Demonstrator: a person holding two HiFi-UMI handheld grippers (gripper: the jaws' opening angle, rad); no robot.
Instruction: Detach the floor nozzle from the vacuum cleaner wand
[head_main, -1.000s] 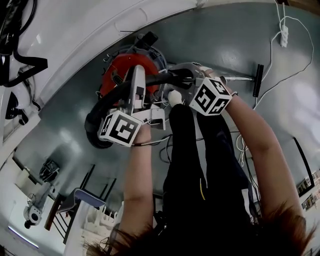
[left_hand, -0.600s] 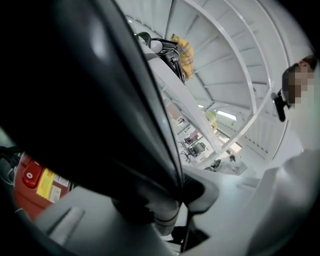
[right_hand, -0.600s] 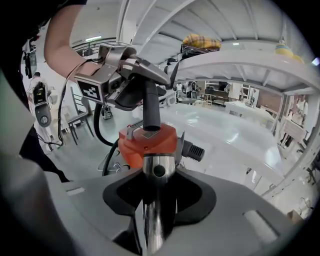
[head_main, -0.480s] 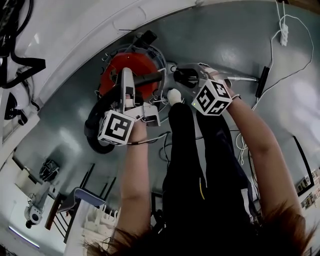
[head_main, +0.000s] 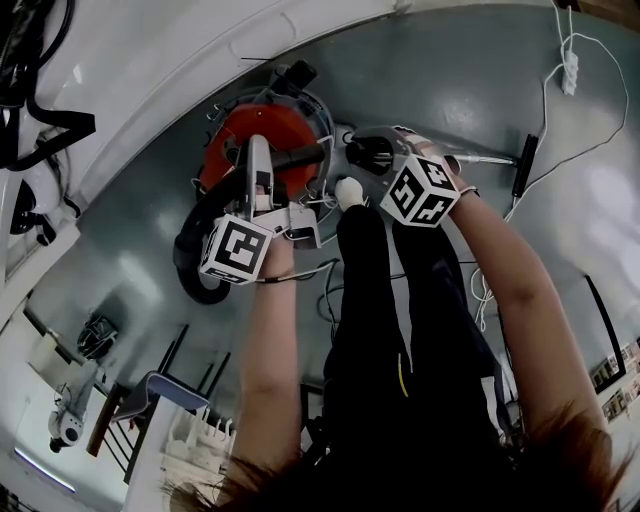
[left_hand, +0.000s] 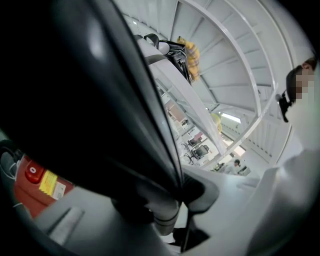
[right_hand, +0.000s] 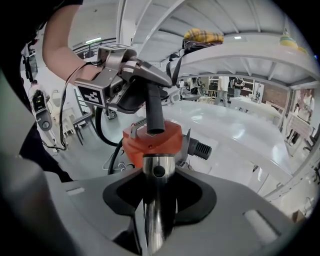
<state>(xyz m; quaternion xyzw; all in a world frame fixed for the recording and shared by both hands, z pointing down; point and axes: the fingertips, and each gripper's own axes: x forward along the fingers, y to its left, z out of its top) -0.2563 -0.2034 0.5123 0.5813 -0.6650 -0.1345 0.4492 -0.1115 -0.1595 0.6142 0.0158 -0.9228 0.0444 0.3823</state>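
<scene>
one wand button: right gripper view

Glossy grey floor, white wall at left, chairs beside it, white power strip on floor

Seen from my remote station: a grey-green floor carries a red canister vacuum, its black hose looping down beside it. To the right, a black floor nozzle sits on the end of its metal wand, near a white power strip trailing cable.
</scene>
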